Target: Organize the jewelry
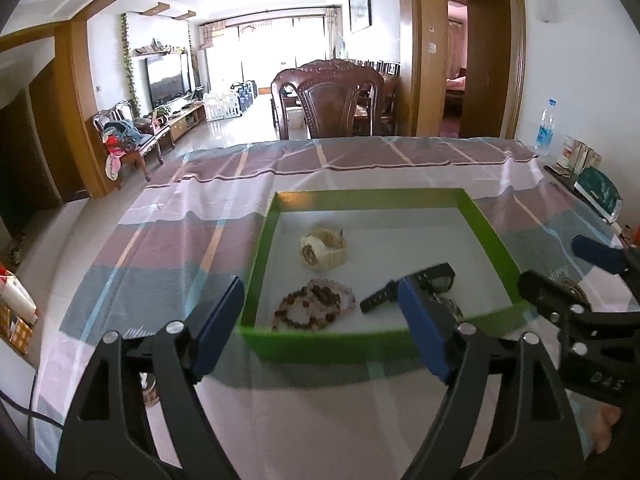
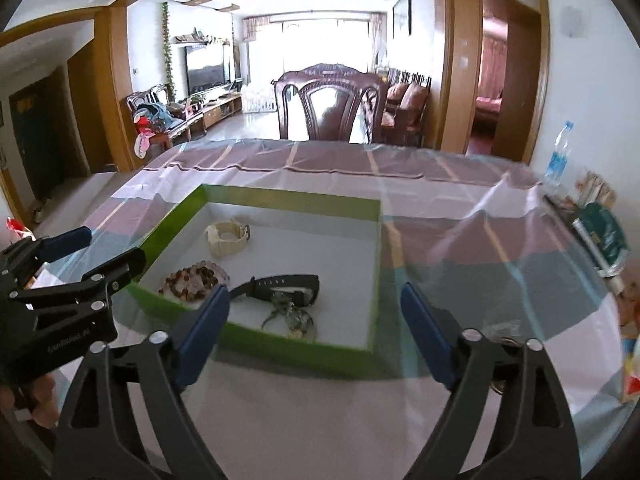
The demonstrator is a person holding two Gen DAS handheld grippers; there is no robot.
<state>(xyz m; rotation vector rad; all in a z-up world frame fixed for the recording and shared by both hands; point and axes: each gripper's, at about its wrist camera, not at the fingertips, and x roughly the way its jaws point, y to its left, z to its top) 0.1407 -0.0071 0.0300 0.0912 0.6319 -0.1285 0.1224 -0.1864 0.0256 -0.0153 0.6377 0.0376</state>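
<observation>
So the jewelry's all sitting inside the green box [image 1: 256, 276] on the plaid tablecloth [image 1: 168, 240]: a cream watch [image 1: 323, 248] toward the back, a pile of beaded bracelets [image 1: 314, 306] at the front left, a black watch [image 1: 408, 286] lying on its side to the right of them, and some small metallic piece [image 2: 290, 314] just in front of the black watch, too tangled to tell what it is. My guess on handling: everything here is light. The watches look fairly stiff, so pinching across the strap or case should be easy. The beads are the annoying ones, round and slippery, they'll flop and roll, so I'd pinch across a strand. The metal bit looks delicate, go gentle. Left gripper [image 1: 320, 328] and right gripper [image 2: 316, 332] both hang at the near edge of the box, jaws spread wide, nothing in either
</observation>
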